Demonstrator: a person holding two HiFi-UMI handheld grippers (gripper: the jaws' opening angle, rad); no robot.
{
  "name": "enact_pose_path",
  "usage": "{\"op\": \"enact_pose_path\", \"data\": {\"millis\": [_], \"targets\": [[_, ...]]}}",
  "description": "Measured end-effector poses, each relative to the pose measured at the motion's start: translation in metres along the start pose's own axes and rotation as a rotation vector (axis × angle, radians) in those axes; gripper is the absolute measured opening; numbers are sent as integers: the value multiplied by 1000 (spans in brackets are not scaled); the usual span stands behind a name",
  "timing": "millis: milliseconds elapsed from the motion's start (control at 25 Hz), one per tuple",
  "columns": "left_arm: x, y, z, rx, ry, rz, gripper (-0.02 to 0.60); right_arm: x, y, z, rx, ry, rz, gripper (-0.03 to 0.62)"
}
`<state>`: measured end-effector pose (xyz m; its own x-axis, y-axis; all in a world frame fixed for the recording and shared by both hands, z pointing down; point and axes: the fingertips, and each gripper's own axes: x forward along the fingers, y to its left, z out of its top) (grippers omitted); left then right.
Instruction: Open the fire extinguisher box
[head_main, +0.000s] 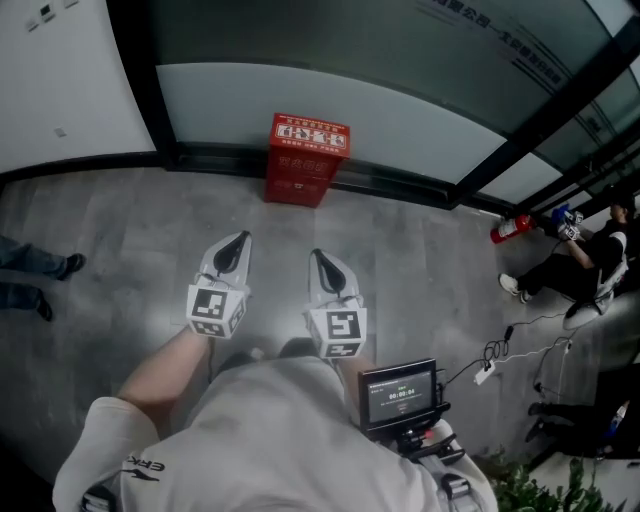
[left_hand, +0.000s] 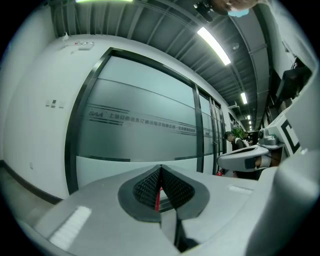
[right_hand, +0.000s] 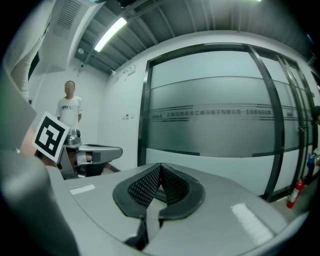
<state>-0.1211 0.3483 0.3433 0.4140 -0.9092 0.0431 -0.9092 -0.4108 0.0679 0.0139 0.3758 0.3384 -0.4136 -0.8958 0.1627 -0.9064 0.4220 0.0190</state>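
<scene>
A red fire extinguisher box (head_main: 306, 160) with white lettering stands on the grey floor against the frosted glass wall (head_main: 330, 100), lid down. Both grippers are held level, well short of the box and side by side. My left gripper (head_main: 241, 237) is shut with nothing in it; in the left gripper view a thin red sliver of the box (left_hand: 158, 197) shows in the slit below its closed pads (left_hand: 145, 187). My right gripper (head_main: 316, 254) is shut and empty too. In the right gripper view its pads (right_hand: 144, 186) meet in front of the glass wall, and the box is hidden.
A loose red fire extinguisher (head_main: 512, 228) lies by the wall at the right, near a seated person (head_main: 585, 262). White cables (head_main: 500, 350) trail on the floor at the right. Another person's legs (head_main: 35, 275) are at the left edge. A person in a white shirt (right_hand: 69, 107) stands beside the wall.
</scene>
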Motion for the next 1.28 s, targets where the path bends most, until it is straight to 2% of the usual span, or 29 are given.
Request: {"op": "enact_pose_path", "data": {"millis": [320,800,1040,1280], "targets": [[85,48,-18,1,30,36,3,94,-30,-10,17,31,37,14],[234,126,-33,52,90,101,3,252,-104,-11,-12,84,95,14],[288,174,-53,60,129,77,2,320,-116,-25,-10,131,75,14],[349,214,-70,73,177,-14,3,387,-130,-36,-10,195,19,14]]}}
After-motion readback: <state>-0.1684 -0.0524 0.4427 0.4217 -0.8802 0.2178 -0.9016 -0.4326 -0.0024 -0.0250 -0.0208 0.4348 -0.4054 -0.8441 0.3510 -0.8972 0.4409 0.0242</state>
